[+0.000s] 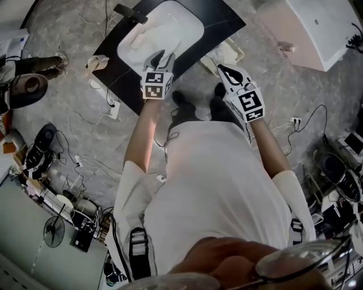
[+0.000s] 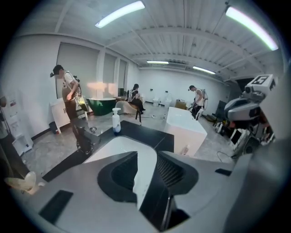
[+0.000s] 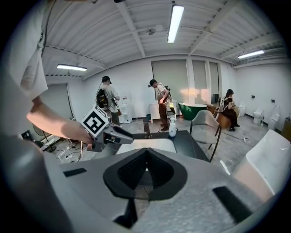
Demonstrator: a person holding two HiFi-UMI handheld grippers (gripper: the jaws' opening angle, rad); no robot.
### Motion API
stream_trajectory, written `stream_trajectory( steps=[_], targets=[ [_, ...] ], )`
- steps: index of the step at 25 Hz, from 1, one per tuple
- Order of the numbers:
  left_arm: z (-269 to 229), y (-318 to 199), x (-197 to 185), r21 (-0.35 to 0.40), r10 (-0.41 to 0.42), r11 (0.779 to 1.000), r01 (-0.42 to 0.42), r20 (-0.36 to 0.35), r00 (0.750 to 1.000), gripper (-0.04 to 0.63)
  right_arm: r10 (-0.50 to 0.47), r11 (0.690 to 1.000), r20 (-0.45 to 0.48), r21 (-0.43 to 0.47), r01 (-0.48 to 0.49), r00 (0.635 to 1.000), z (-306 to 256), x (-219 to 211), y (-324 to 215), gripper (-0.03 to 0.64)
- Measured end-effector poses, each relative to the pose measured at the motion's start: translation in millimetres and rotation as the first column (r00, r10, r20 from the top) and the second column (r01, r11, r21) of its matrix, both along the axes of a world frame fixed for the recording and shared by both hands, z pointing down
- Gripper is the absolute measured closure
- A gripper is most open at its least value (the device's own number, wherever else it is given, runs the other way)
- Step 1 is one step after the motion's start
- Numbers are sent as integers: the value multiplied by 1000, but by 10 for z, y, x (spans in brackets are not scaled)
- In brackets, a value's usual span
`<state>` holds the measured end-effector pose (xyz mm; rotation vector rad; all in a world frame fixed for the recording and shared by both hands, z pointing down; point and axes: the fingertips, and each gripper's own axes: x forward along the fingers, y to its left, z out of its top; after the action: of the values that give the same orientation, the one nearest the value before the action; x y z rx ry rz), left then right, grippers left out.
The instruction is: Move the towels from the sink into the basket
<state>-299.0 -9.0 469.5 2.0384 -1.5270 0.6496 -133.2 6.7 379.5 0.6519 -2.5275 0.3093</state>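
Towels are tough to spot; from the head view they're just pale crumpled folds lying in the sink, almost the same white as the bowl, so I can't count them or pick out any edges. The sink is set into the middle of the black table, with a faucet at its far edge and a soap bottle near the far corner. A pale basket sits on the floor just off the table's near edge, toward the right corner; can't tell what's in it, the right gripper covers part of it.

Left gripper hangs over the sink's near rim; jaws only narrowly apart, nothing between them, just the white bowl showing through the gap. Right gripper is off the near edge above the basket; jaws pinched together, empty.
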Motion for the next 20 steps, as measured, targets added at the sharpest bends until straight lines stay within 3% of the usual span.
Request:
stream_trajectory(
  steps=[4, 11, 16, 18, 20],
  targets=[
    [881, -353, -216, -67, 59, 996, -52, 95, 994, 454, 28, 997, -38, -69, -30, 999, 481, -111, 38, 620],
    [2311, -823, -518, -248, 202, 958, -146, 221, 954, 294, 48, 989, -74, -135, -57, 996, 1246, -413, 74, 620],
    [3034, -890, -585, -380, 218, 912, -151, 140, 966, 184, 19, 985, -58, -172, -28, 998, 1621, -698, 181, 620],
    [3258, -865, -587, -428, 215, 892, -147, 115, 970, 176, 3, 983, -56, -184, -14, 998, 1714, -762, 249, 620],
    [3418, -851, -616, -444, 185, 888, -123, 101, 977, 178, -6, 981, -58, -196, -5, 998, 1782, -787, 314, 620]
  ],
)
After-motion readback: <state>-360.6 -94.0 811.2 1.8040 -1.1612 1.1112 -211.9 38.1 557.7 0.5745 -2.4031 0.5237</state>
